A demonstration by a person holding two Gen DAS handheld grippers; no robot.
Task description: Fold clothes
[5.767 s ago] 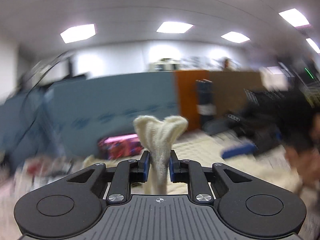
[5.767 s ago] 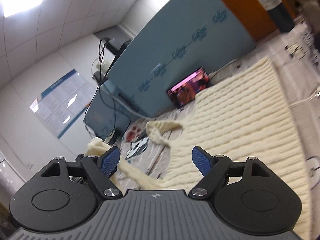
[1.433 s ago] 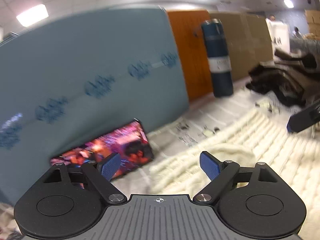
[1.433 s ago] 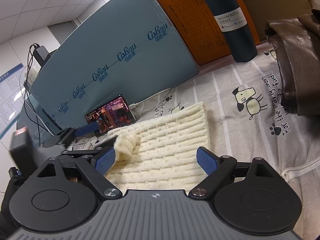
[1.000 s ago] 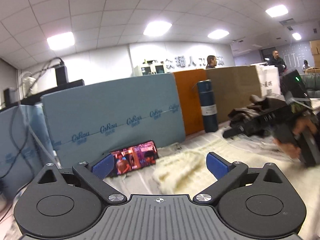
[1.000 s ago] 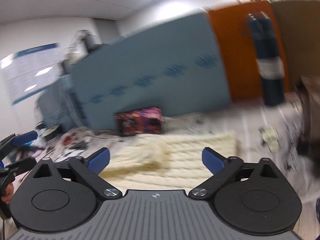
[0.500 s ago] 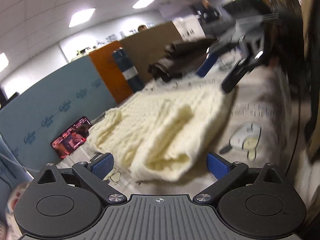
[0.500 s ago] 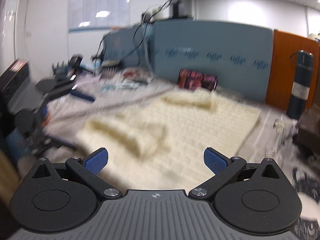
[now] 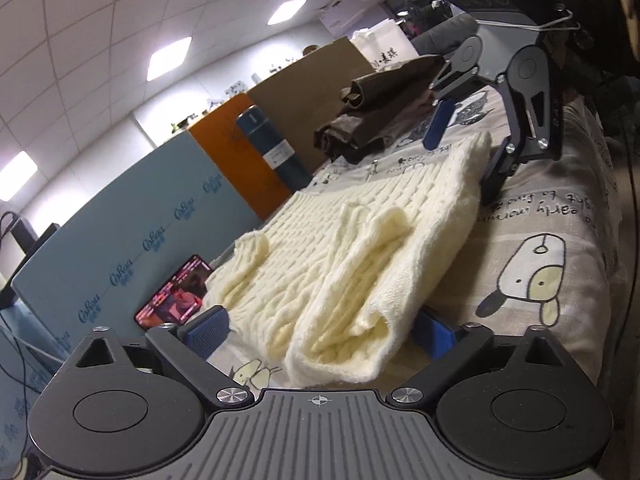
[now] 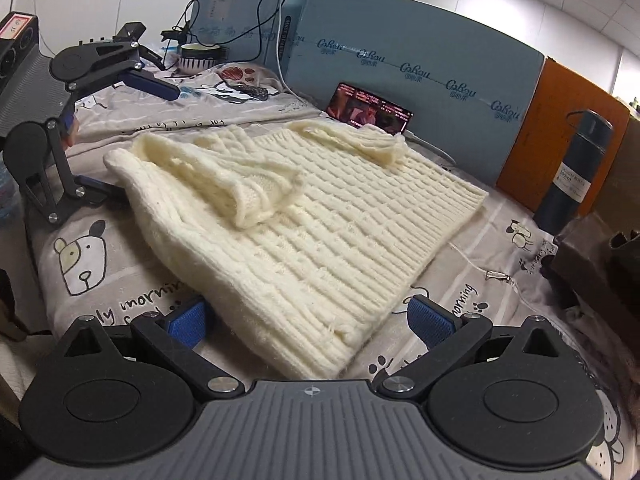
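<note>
A cream knitted sweater (image 9: 352, 248) lies flat on the printed bed sheet (image 9: 552, 240), with both sleeves folded onto its body. It also shows in the right wrist view (image 10: 320, 216). My left gripper (image 9: 320, 330) is open, its jaws on either side of one near corner of the sweater. My right gripper (image 10: 306, 322) is open, its jaws on either side of the other near corner. Each gripper shows in the other's view, the right one (image 9: 464, 160) at the sweater's far corner and the left one (image 10: 116, 136) likewise. Neither holds the cloth.
A blue foam board (image 10: 400, 64) and an orange board (image 10: 568, 120) stand at the back. A lit phone (image 10: 368, 110) leans on the foam board. A dark blue flask (image 10: 572, 176) stands beside folded dark clothes (image 9: 380, 112). Cables and clutter lie at the far left (image 10: 224, 48).
The left gripper let go of the sleeve it held earlier. Both grippers swung down from the far side to the near edge and now straddle the sweater's two near corners.
</note>
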